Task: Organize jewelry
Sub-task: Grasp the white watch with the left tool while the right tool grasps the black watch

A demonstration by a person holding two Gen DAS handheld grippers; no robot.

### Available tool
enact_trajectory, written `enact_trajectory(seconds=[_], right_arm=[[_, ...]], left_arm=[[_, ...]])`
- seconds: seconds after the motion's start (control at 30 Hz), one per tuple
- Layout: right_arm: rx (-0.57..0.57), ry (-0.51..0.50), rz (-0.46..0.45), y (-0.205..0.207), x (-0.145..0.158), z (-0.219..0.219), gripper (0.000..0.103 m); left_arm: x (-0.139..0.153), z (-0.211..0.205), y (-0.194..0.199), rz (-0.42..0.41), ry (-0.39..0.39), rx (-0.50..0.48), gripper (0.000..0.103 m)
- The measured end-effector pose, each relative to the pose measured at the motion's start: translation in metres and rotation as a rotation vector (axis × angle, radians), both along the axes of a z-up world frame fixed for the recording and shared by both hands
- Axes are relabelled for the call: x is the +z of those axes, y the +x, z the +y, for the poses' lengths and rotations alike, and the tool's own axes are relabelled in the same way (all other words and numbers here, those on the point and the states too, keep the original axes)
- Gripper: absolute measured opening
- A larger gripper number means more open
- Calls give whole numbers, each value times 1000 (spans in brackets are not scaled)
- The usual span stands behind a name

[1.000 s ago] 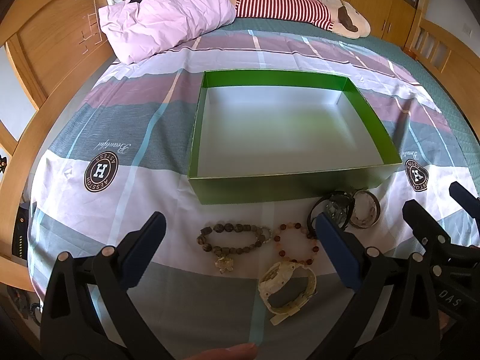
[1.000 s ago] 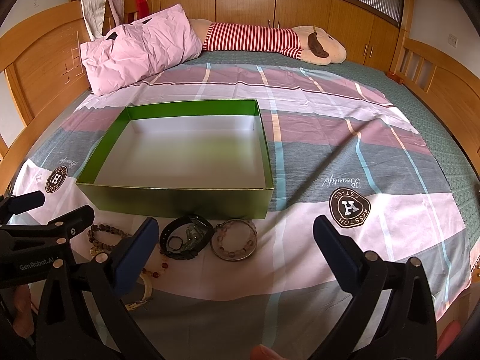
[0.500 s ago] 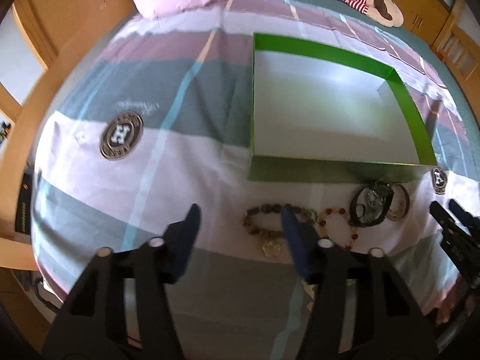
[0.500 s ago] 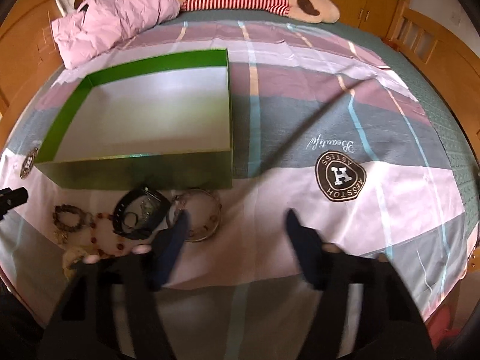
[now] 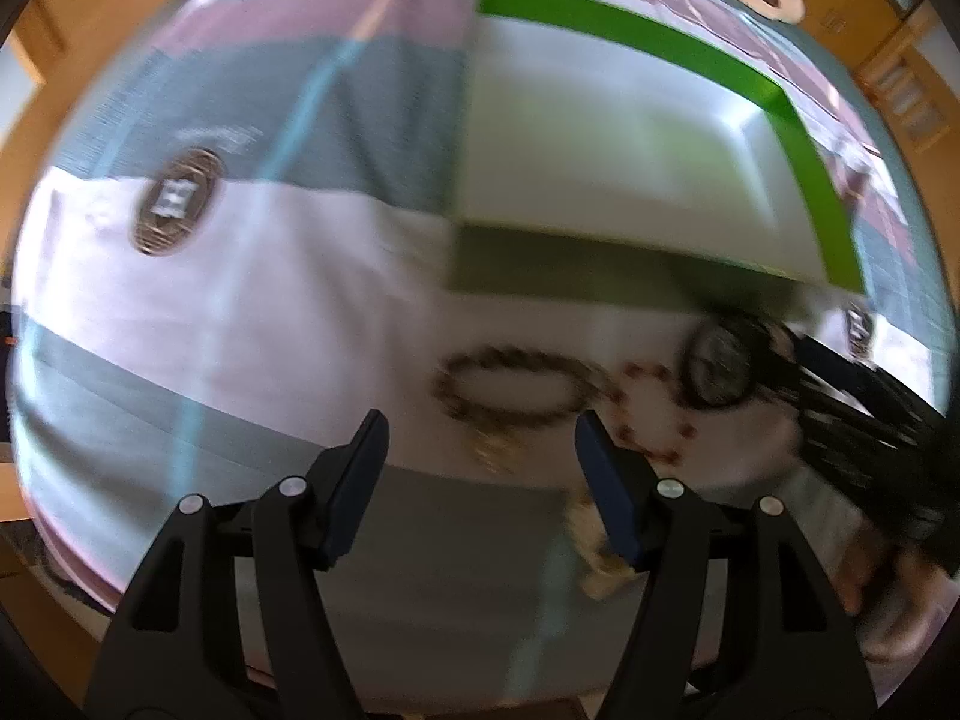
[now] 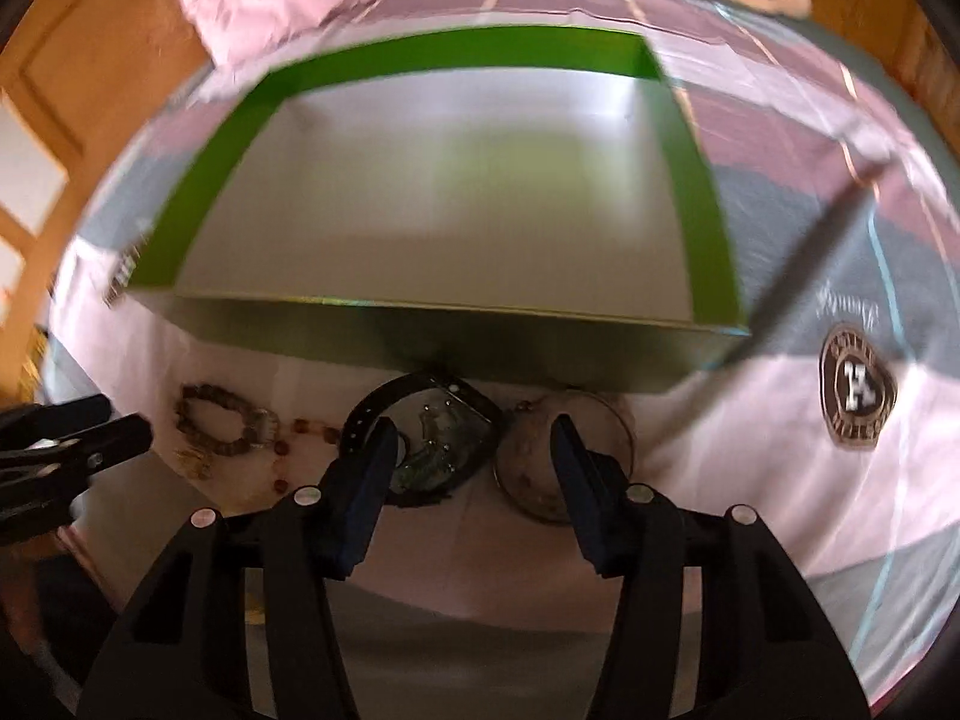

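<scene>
Both grippers lowered and part-narrowed since a second ago: left gripper (image 5: 480, 438) unclenched above brown bead bracelet (image 5: 510, 384), frame centre. Right gripper (image 6: 471, 441) unclenched, straddling black watch (image 6: 420, 438); green box (image 6: 420, 348) empty, first pickups imminent.

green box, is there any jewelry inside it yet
No, in the right wrist view the green box shows only its bare pale floor, while the black watch and bead bracelets lie on the bedspread in front of it.

Legible markings
I read only a white "H" on the round badge (image 6: 857, 389) printed on the bedsheet (image 6: 780, 450).
</scene>
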State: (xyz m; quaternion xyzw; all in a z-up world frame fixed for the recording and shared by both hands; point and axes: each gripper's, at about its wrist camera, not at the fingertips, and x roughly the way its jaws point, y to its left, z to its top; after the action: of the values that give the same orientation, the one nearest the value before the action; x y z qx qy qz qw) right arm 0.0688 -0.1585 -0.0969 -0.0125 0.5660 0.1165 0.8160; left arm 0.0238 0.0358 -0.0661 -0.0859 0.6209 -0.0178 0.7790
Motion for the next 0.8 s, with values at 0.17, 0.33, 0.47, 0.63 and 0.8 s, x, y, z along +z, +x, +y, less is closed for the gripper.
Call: enact_trajectory(seconds=[0.17, 0.33, 0.47, 0.63, 0.8], right_arm=[[-18, 88, 39, -3, -6, -9, 9], [-88, 122, -9, -18, 11, -32, 4], [-99, 91, -35, -26, 20, -43, 3], [-111, 82, -7, -28, 15, -48, 5], [-73, 109, -4, -31, 12, -35, 20]], left_arm=[[0, -23, -7, 9, -68, -126, 66], [-8, -43, -11, 51, -64, -203, 66], [-19, -54, -12, 80, -46, -227, 66], [-36, -67, -12, 115, 1, -245, 40], [-51, -74, -10, 131, 39, -235, 21]])
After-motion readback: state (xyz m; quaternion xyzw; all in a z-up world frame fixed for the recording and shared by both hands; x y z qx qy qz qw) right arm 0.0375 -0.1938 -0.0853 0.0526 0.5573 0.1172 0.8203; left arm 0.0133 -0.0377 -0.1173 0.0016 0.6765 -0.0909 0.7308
